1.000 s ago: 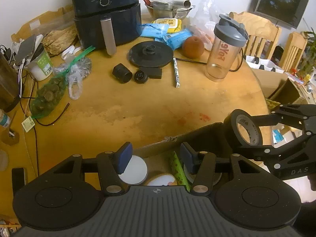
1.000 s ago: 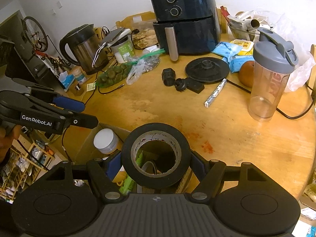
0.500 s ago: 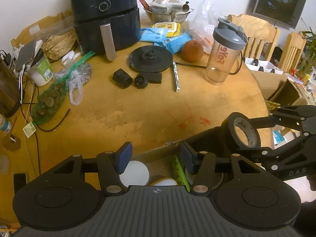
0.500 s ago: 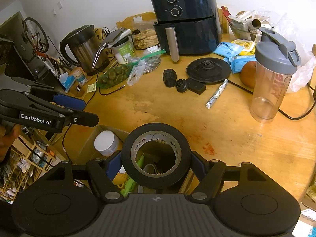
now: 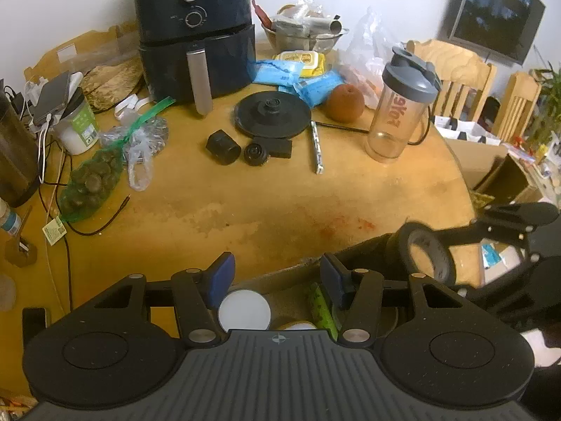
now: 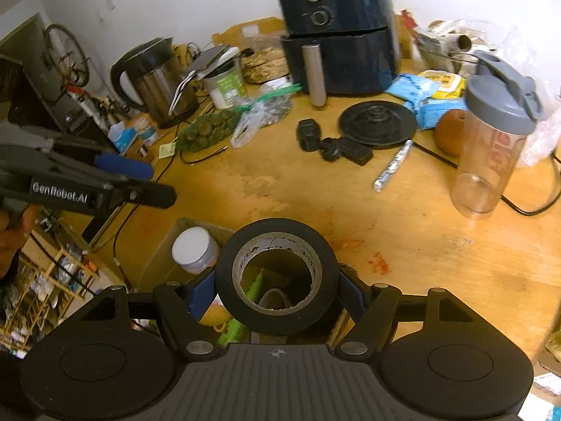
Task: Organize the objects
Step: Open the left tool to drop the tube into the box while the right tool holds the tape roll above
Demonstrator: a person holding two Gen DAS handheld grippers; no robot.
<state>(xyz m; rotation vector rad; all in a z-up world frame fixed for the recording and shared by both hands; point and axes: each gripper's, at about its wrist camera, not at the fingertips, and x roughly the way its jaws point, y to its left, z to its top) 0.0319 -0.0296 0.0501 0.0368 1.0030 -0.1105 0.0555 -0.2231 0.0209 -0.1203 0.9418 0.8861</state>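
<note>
My right gripper (image 6: pixel 277 291) is shut on a black tape roll (image 6: pixel 277 231), held upright just off the near edge of the wooden table (image 6: pixel 403 245). The left wrist view shows the same tape roll (image 5: pixel 398 249) at the lower right. The roll hangs over an open cardboard box (image 6: pixel 164 249) that holds a white-lidded jar (image 6: pixel 192 249) and a green packet (image 6: pixel 254 282). My left gripper (image 5: pixel 277 273) stands open over the box with nothing between its blue pads; the jar (image 5: pixel 244 310) lies below it.
On the table stand a black air fryer (image 5: pixel 196 31), a shaker bottle (image 5: pixel 399 105), a black round base (image 5: pixel 271 114), small black parts (image 5: pixel 222 147), a foil stick (image 5: pixel 317 147) and an orange fruit (image 5: pixel 345 102). A kettle (image 6: pixel 154 77) and bagged items crowd the left.
</note>
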